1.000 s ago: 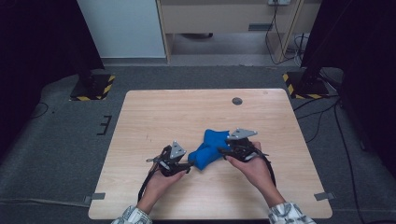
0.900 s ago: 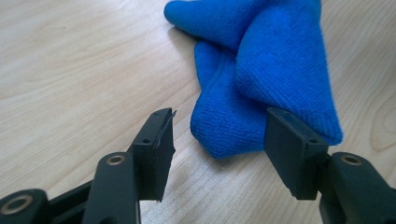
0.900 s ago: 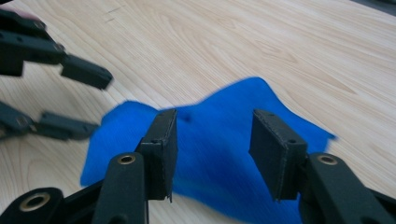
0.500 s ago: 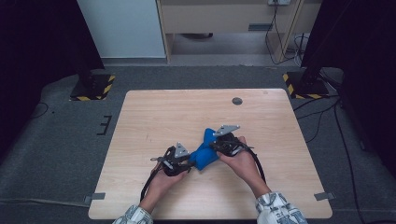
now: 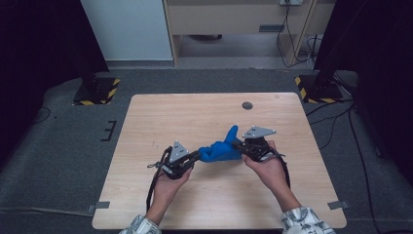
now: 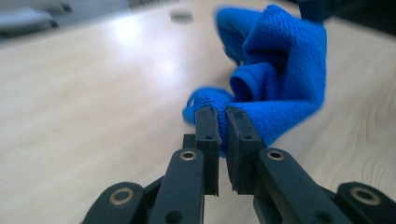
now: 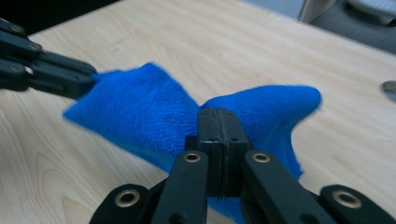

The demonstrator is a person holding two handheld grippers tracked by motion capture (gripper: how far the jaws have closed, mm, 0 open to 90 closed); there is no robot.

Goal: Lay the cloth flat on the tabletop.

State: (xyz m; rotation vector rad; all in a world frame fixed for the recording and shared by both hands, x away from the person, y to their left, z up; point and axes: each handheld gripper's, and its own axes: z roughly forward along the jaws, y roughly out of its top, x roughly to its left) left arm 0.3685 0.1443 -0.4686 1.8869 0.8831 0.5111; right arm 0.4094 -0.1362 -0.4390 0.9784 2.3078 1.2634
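Cloth [image 5: 220,149] between hand-held grippers (on table [image 5: 146,122])

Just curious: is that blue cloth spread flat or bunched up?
Bunched up: the blue cloth bulges in folds between the two hand-held grippers instead of lying flat.

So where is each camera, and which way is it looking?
High view: sits above the person's side, looking forward and down at the wooden table; forearms, hands, left gripper and right gripper show.
Left gripper view: rides the left gripper, looking along its jaws.
Right gripper view: rides the right gripper, looking along its jaws; the left gripper shows beyond.
All share the blue cloth.
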